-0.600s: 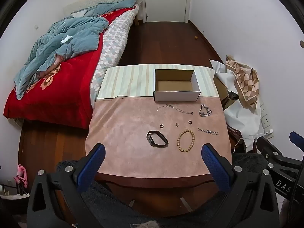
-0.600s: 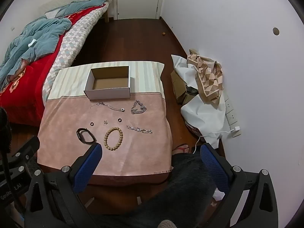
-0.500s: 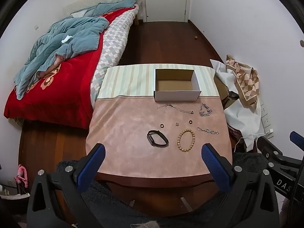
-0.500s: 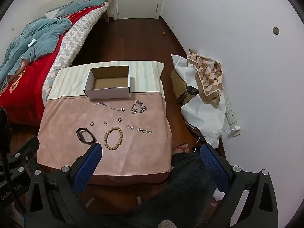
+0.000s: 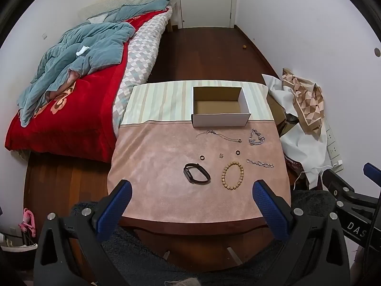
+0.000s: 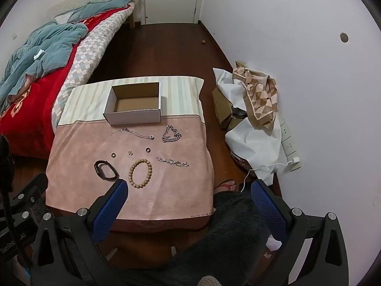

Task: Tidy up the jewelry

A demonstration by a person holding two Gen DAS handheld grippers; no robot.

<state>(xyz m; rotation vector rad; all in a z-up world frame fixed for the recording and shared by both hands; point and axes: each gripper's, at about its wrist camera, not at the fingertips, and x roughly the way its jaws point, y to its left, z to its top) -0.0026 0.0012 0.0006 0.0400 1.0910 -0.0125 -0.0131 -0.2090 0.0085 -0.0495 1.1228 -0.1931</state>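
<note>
An empty white cardboard box (image 5: 220, 109) (image 6: 135, 106) stands at the back of a small cloth-covered table (image 5: 154, 166) (image 6: 78, 157). In front of it lie a thin chain necklace (image 5: 218, 135) (image 6: 133, 133), a heaped silver chain (image 5: 256, 138) (image 6: 171, 134), two dark rings (image 5: 202, 157) (image 5: 237, 152), a small stud (image 5: 221, 155), a silver link bracelet (image 5: 260, 163) (image 6: 172, 161), a wooden bead bracelet (image 5: 233, 176) (image 6: 140, 173) and a black band (image 5: 196, 173) (image 6: 106, 169). My left gripper (image 5: 190, 202) and right gripper (image 6: 189, 200) are open and empty, held before the table's near edge.
A bed (image 5: 71, 76) with red cover and blue quilt stands left of the table. A heap of white and patterned cloth and a carton (image 5: 300, 109) (image 6: 250, 109) lies on the right by the wall, with a power strip (image 6: 289, 143). A closed door (image 5: 206, 0) is at the far end.
</note>
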